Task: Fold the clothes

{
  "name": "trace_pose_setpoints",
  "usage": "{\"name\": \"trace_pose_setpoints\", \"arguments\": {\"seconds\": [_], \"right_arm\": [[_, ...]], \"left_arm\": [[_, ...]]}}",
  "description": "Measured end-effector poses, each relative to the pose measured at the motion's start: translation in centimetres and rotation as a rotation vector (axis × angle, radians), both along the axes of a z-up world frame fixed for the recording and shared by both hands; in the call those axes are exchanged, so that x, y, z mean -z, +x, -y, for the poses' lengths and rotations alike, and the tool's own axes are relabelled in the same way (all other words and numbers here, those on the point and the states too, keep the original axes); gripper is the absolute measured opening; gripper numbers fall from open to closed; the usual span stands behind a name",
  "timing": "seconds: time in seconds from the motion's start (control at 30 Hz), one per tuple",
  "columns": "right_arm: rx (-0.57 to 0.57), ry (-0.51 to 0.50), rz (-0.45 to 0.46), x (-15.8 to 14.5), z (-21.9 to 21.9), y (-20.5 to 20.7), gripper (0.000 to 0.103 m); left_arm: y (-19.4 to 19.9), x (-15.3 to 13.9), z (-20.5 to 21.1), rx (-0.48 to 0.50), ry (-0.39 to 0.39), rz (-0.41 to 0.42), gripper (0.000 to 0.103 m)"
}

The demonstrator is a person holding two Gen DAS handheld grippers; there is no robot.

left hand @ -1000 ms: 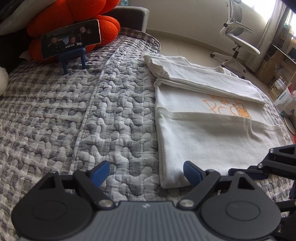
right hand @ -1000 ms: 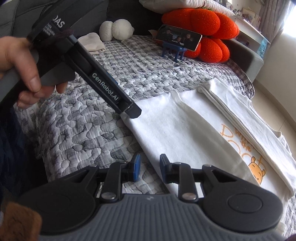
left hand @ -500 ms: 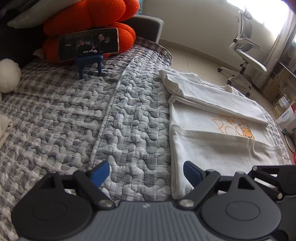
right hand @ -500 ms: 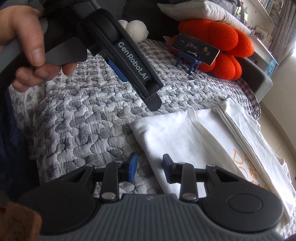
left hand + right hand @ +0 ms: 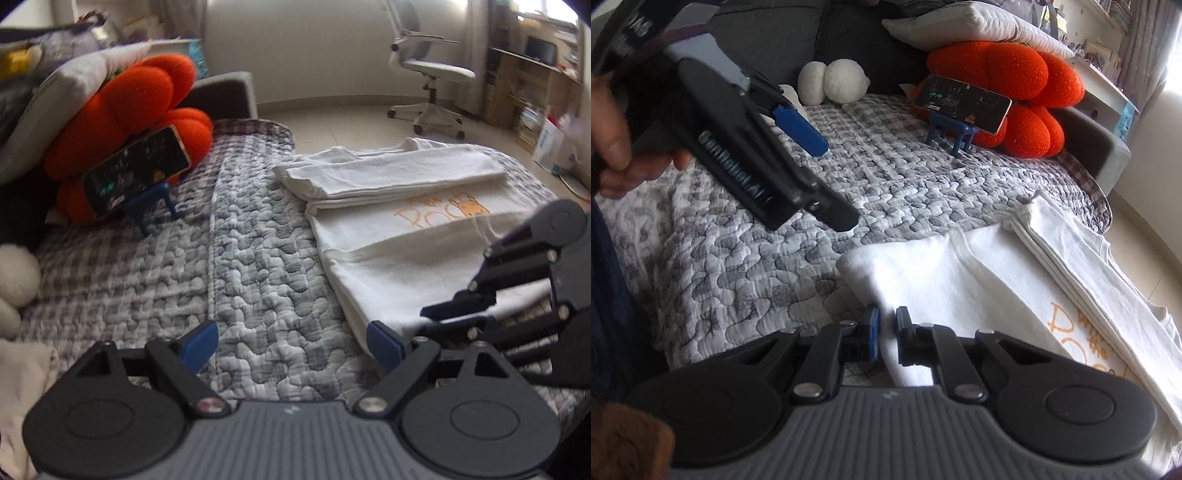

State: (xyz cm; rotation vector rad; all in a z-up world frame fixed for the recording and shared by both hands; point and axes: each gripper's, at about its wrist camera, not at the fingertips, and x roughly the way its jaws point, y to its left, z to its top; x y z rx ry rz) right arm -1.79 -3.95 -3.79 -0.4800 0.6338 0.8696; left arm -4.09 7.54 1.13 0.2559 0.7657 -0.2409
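A white T-shirt [image 5: 413, 236] with an orange bear print lies partly folded on the quilted bed, both long sides turned in; it also shows in the right wrist view [image 5: 997, 269]. My left gripper [image 5: 291, 341] is open and empty, raised above the quilt left of the shirt's near corner. My right gripper [image 5: 886, 332] is nearly shut with a narrow gap, and the shirt's near edge runs between its fingers. It shows at the right of the left wrist view [image 5: 443, 314], and the left gripper shows in the right wrist view [image 5: 827, 177].
A grey-and-white quilt [image 5: 236, 266] covers the bed. A phone on a blue stand [image 5: 136, 173] leans on an orange cushion [image 5: 122, 107]. White plush balls [image 5: 831, 81] sit at the back. An office chair [image 5: 428, 81] stands on the floor beyond.
The left gripper has lifted and tilted up, so more of the room shows. The right gripper has narrowed and moved in onto the shirt's near edge.
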Motion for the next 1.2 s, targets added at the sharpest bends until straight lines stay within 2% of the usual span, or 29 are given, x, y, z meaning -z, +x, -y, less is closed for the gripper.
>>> {"name": "trace_pose_setpoints", "arguments": {"seconds": [0.07,0.13,0.23,0.43,0.5,0.57,0.6,0.67,0.7,0.8,1.03,1.13,1.2], "right_arm": [[0.011,0.02,-0.022,-0.2,0.2,0.3,0.009],[0.019,0.039,-0.041,-0.4,0.4,0.7,0.009],[0.036,0.065,-0.066,-0.7,0.7,1.2,0.009],[0.06,0.102,-0.108,-1.0,1.2,2.0,0.009],[0.064,0.11,-0.121,-1.1,1.3,2.1,0.009],[0.066,0.115,-0.128,-1.2,1.4,2.2,0.009],[0.066,0.117,-0.129,-1.2,1.4,2.2,0.009],[0.062,0.114,-0.13,-1.2,1.4,2.3,0.009],[0.059,0.111,-0.13,-1.1,1.4,2.3,0.009],[0.052,0.107,-0.13,-1.1,1.4,2.2,0.009],[0.043,0.115,-0.129,-1.3,1.6,2.1,0.009],[0.041,0.111,-0.128,-1.2,1.5,2.0,0.009],[0.036,0.106,-0.127,-1.2,1.4,2.0,0.009]], "left_arm": [[-0.5,0.4,0.9,0.089,0.06,0.011,0.088],[-1.2,1.1,2.5,0.177,0.183,0.064,0.088],[-1.9,2.2,4.5,0.291,0.298,0.117,0.088],[-2.5,3.4,6.8,0.458,0.4,0.212,0.087],[-2.1,3.9,7.2,0.484,0.424,0.201,0.077],[-1.8,4.1,7.2,0.484,0.427,0.185,0.057],[-1.6,4.2,7.1,0.48,0.425,0.177,0.051],[-1.3,4.2,7.0,0.47,0.42,0.159,0.018],[-1.1,4.3,6.9,0.466,0.417,0.151,0.014],[-0.8,4.4,6.7,0.455,0.412,0.13,0.012],[-1.6,4.1,6.5,0.473,0.415,0.167,0.011],[-1.9,4.4,6.7,0.483,0.44,0.167,0.011],[-1.8,4.2,6.5,0.471,0.422,0.155,0.011]]}}
